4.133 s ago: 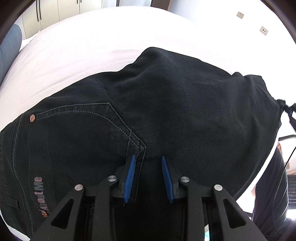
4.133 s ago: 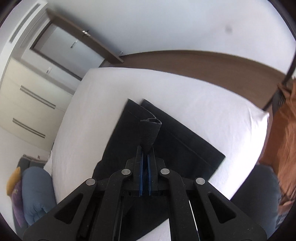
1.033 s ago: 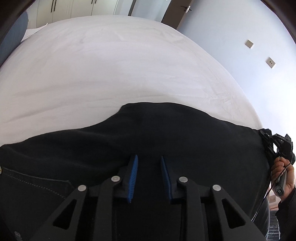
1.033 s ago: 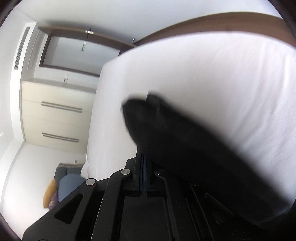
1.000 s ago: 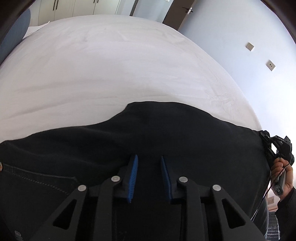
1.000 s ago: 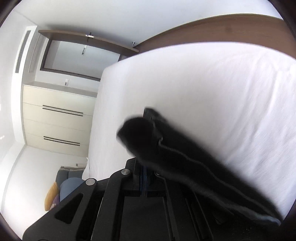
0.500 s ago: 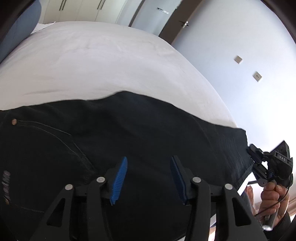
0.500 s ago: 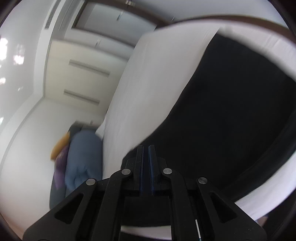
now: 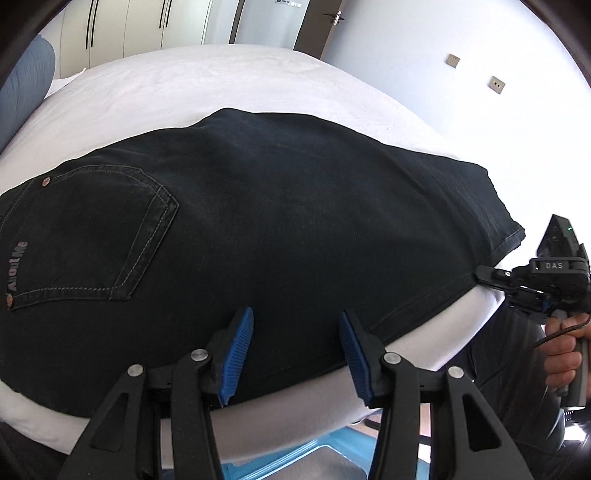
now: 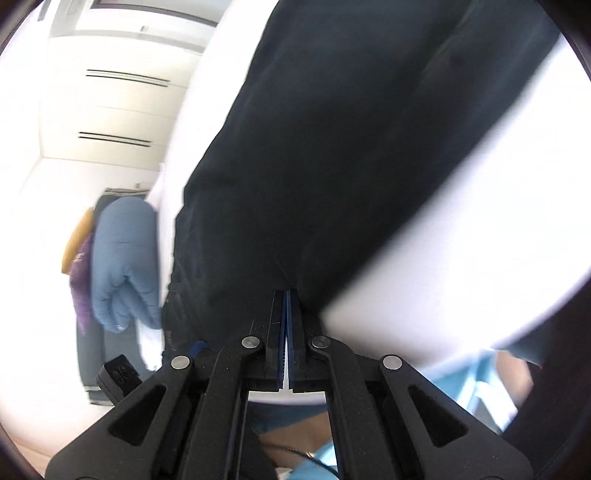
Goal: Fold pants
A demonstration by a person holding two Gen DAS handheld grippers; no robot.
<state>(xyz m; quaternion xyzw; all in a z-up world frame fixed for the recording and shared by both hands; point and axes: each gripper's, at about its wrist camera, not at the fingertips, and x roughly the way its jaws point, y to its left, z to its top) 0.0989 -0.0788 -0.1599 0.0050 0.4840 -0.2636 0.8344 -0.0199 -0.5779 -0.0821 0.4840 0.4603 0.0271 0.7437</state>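
The black pants (image 9: 288,221) lie flat on the white bed (image 9: 207,81), back pocket at left, leg hem at right. My left gripper (image 9: 295,325) is open and empty, its blue pads over the near edge of the pants. My right gripper (image 10: 287,295) is shut on the pants hem (image 10: 291,273); in the left wrist view it (image 9: 484,275) pinches the hem corner at the right edge of the bed. The pants (image 10: 351,147) fill most of the right wrist view.
A blue pillow (image 10: 122,258) lies at the far end of the bed, also at the left edge of the left wrist view (image 9: 26,85). Wardrobe doors (image 9: 129,26) and a door stand behind. A light blue bin (image 9: 295,461) sits below the bed's near edge.
My left gripper has opened, let go of the pants and pulled back. My right gripper has carried the hem across and down; the pants now lie spread flat.
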